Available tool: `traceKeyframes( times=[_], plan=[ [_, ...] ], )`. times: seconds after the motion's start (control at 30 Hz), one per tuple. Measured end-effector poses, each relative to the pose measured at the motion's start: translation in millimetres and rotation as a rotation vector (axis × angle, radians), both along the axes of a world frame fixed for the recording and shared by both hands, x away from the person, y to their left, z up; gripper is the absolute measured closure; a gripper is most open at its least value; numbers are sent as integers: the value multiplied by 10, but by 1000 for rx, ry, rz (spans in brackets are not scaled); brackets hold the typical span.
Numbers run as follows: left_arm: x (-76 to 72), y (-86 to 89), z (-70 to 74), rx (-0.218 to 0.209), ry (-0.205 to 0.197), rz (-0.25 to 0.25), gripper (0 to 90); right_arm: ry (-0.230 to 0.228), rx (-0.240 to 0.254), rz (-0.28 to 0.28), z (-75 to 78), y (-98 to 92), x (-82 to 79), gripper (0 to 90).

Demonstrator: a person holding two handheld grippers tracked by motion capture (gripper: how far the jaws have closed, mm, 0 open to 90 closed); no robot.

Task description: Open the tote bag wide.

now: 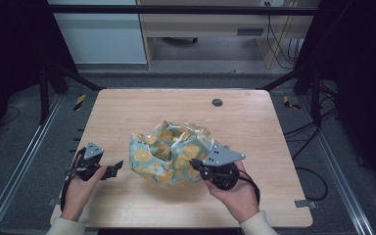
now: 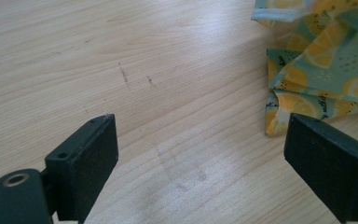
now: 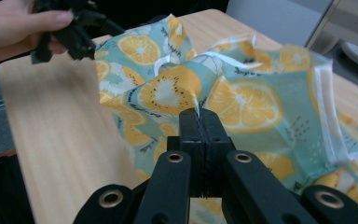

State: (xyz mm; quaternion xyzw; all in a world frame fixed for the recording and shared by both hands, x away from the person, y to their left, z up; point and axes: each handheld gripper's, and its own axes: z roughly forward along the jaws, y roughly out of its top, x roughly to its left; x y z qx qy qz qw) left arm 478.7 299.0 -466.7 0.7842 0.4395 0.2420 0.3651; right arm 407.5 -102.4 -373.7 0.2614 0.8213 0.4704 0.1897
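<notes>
A crumpled teal cloth (image 1: 171,152) printed with orange and lemon slices lies bunched in the middle of the wooden table (image 1: 176,105). My right gripper (image 1: 196,166) is at the cloth's right front edge, jaws shut on a fold of the cloth (image 3: 198,109). My left gripper (image 1: 116,168) sits just left of the cloth, jaws wide open over bare wood, holding nothing. In the left gripper view the cloth's corner (image 2: 307,93) lies just beyond the right jaw. The right gripper view shows the person's other hand (image 3: 18,25) with the left gripper at the far side of the cloth.
A small dark round grommet (image 1: 217,102) is set into the table near its far edge. Black frame rails and cables run along both sides of the table. Bare wood lies in front of and behind the cloth.
</notes>
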Motion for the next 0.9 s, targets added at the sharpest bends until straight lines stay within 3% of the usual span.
traceKeyframes(
  times=[0.33, 0.67, 0.8, 0.9],
  plan=[
    [-21, -4, 21, -6, -7, 1, 96, 87, -19, 7, -445, -20, -131, 898],
    [-45, -27, 46, -3, -15, -14, 97, 153, -86, -26, -764, -47, -128, 890],
    [-51, -34, 51, -2, -14, -23, 97, 169, -106, -56, -840, -75, -102, 838],
    [-68, -39, 81, -7, -28, -25, 97, 158, -91, -64, -811, -92, -117, 766]
  ],
)
